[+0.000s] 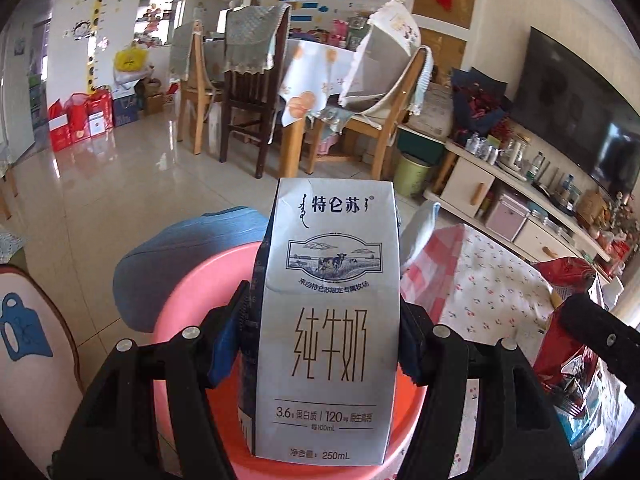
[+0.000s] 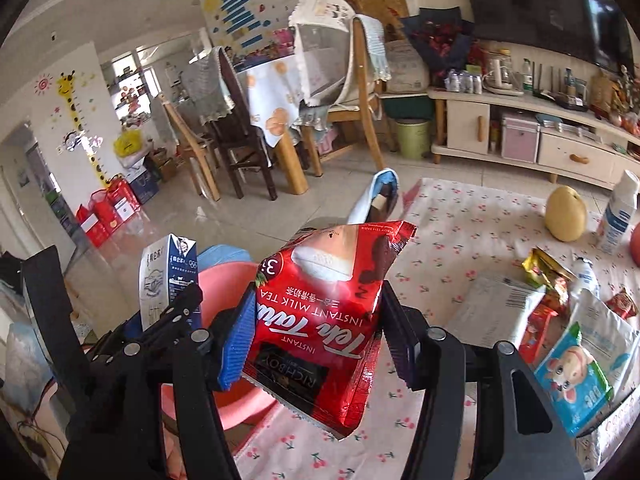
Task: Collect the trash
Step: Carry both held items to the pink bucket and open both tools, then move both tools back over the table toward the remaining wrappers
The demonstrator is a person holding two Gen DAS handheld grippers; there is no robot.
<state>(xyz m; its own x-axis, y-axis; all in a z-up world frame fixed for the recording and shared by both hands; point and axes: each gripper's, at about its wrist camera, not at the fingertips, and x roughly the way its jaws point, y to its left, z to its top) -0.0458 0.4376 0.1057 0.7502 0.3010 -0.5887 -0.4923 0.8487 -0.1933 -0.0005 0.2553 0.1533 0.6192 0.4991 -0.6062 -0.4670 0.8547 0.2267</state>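
A: What hides the pink bin (image 1: 188,280)?
B: The milk carton (image 1: 328,320), squeezed in the left gripper (image 1: 324,344) right above it.
A: And the right gripper (image 2: 316,340)?
B: It pinches a red tea packet (image 2: 320,320) beside the bin's rim.

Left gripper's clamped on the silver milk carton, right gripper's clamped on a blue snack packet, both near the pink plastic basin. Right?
One error: the packet in the right gripper is red, not blue: a red instant milk tea packet, as the right wrist view shows. The rest holds: the left gripper is clamped on the silver milk carton, both near the pink plastic basin.
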